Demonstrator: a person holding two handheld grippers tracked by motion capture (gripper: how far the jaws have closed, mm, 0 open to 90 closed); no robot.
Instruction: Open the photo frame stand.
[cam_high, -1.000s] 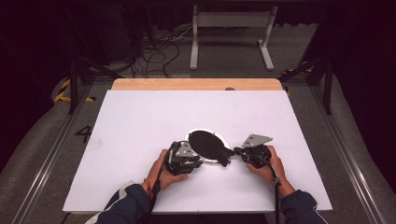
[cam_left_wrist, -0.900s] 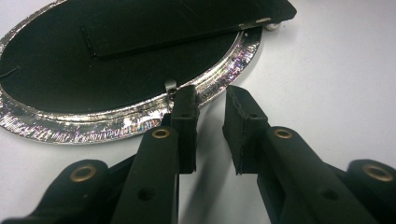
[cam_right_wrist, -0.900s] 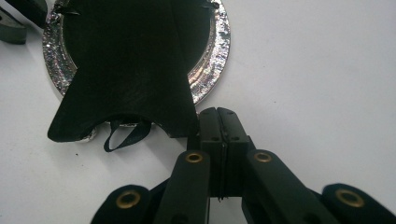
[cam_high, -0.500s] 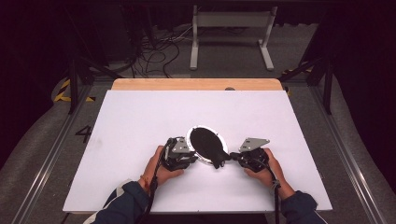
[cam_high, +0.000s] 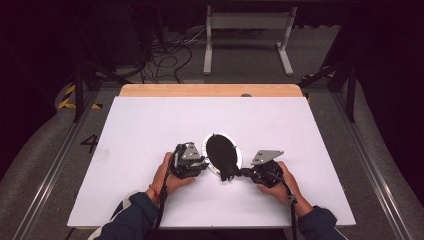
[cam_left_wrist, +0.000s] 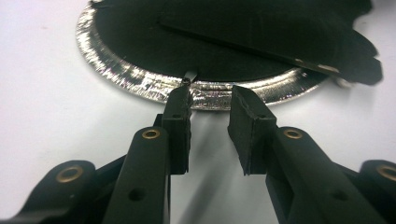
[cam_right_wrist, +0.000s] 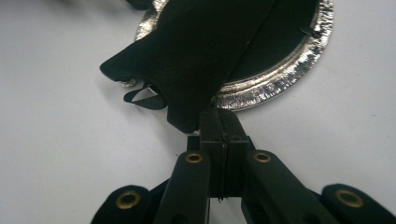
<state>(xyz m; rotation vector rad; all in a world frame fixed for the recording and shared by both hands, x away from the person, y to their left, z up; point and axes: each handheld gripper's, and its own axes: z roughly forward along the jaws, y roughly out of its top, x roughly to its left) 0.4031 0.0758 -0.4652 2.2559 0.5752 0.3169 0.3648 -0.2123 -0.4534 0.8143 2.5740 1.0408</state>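
Observation:
A round disc with a shiny silver rim (cam_high: 206, 150) lies on the white table, and a black cloth (cam_high: 222, 155) is draped over it. My left gripper (cam_high: 202, 162) is at the disc's left edge. In the left gripper view its jaws (cam_left_wrist: 212, 100) have just been opening; they stand apart with nothing between them, tips at the silver rim (cam_left_wrist: 121, 77). My right gripper (cam_high: 245, 172) is at the disc's near right. In the right gripper view it (cam_right_wrist: 219, 119) is shut on the lower edge of the black cloth (cam_right_wrist: 205, 56), beside the rim (cam_right_wrist: 289, 70).
The white tabletop (cam_high: 150, 125) has free room on all sides of the disc. A wooden strip (cam_high: 210, 90) runs along its far edge. Beyond it are floor cables (cam_high: 170, 60) and a metal stand (cam_high: 247, 30). Metal rails flank the table.
The left gripper has drawn back a little to the left from the disc. The right gripper stays shut on the cloth, and the disc has barely shifted.

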